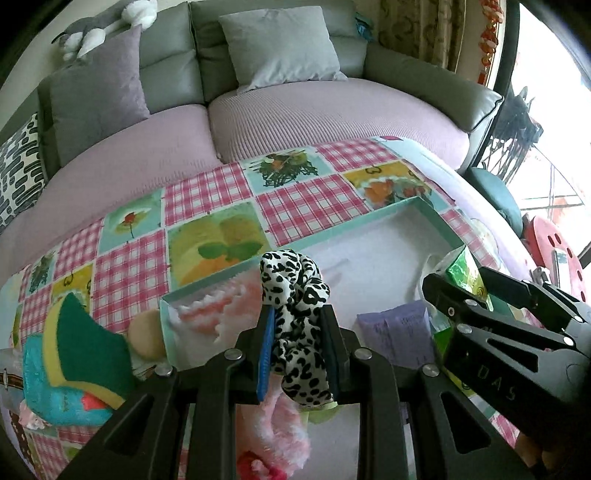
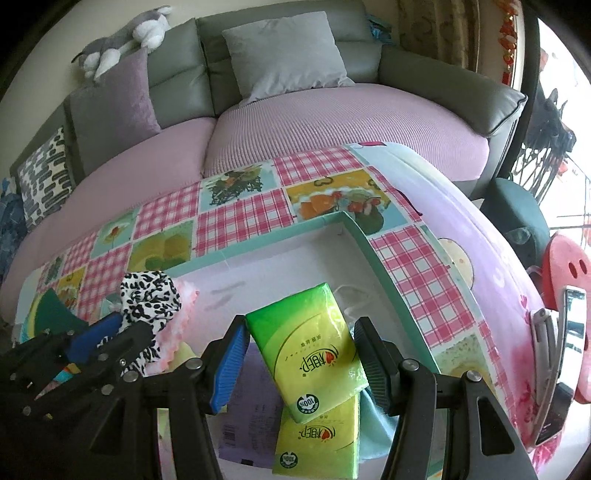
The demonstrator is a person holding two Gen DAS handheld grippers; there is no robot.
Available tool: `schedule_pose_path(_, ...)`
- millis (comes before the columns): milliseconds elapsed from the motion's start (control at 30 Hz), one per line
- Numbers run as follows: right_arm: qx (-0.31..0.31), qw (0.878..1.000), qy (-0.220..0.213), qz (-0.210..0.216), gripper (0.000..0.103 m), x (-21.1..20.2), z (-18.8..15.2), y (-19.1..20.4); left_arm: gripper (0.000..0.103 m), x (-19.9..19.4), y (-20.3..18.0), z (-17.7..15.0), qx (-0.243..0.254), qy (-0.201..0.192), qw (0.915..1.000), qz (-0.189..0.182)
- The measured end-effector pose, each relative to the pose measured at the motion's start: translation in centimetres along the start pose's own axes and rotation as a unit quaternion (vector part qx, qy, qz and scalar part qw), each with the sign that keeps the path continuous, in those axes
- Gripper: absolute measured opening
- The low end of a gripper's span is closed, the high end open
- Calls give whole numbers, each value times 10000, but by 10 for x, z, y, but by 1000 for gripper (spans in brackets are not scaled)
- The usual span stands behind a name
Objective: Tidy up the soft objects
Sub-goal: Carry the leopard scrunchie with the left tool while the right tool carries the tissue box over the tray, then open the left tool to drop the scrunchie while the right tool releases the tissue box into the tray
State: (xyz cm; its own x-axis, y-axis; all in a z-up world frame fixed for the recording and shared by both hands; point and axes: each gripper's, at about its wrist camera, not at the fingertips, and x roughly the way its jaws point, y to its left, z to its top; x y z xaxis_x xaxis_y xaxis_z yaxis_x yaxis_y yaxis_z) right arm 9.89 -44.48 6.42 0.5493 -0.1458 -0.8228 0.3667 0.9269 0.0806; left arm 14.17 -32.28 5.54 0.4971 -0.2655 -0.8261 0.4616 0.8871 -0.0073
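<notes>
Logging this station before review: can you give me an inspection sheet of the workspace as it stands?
Surface: table under patchwork checked cloth.
Job's things: mint box holds pink fluffy cloth, purple pack, second tissue pack.
Clutter: sponges left of box.
Grippers: left gripper clamps leopard scrunchie; right gripper clamps green tissue pack.
Cables: nothing seen.
Surroundings: grey sofa, cushions, plush toy.

Both wrist views look down (close) at one box (image 1: 439, 218)
</notes>
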Motion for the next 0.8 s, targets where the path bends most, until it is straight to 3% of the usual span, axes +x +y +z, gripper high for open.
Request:
schedule_pose_path(167, -58, 10000, 15, -70, 62, 1, 0, 2, 26, 2, 2, -2, -8, 33, 10000, -19)
schedule_pose_path(367, -134, 9998, -4, -156, 63, -4, 1, 6, 40, -4, 0, 0, 19, 50, 10000, -63)
schedule_pose_path(533, -125, 9998, -58, -106, 65, -13, 4, 6, 43, -12, 4, 0, -10, 98, 9999, -47)
schedule_pose_path(667, -151, 9998, -51, -136, 73, -20, 5, 6, 59, -21, 10, 0, -82, 72, 9999, 27)
schedule_pose_path(800, -90, 9998, -40, -156, 74, -26, 6, 2, 60, -32, 21, 1, -188, 12, 9998, 59)
